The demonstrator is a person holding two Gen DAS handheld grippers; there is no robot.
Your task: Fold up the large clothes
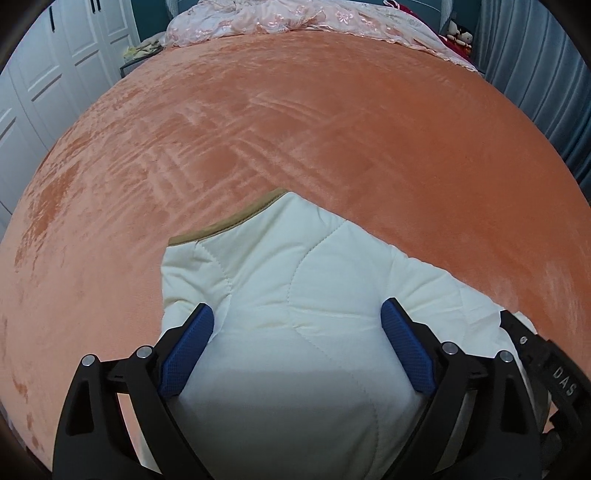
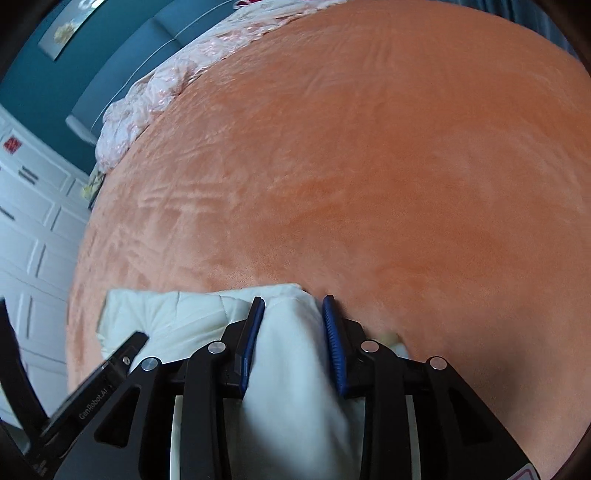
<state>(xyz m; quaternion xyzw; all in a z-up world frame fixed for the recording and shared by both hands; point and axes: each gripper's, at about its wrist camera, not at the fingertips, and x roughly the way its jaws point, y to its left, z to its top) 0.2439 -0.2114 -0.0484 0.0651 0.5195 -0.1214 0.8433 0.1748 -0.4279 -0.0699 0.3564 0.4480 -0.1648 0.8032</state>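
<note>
A cream quilted garment (image 1: 295, 295) with a tan trim edge (image 1: 229, 221) lies on the orange bed cover (image 1: 295, 129). My left gripper (image 1: 297, 314) is open, its blue pads (image 1: 192, 350) wide apart on either side of the cloth. My right gripper (image 2: 293, 306) is shut on a thick fold of the same cream garment (image 2: 288, 350), which bulges between its blue pads (image 2: 332, 332). The right gripper's body shows at the right edge of the left wrist view (image 1: 546, 362). The left gripper's body shows at the lower left of the right wrist view (image 2: 92, 387).
The orange bed cover (image 2: 369, 166) stretches far ahead. A pink floral quilt (image 1: 288, 16) is bunched at the head of the bed. White wardrobe doors (image 1: 44, 74) stand to the left, grey curtains (image 1: 546, 92) to the right.
</note>
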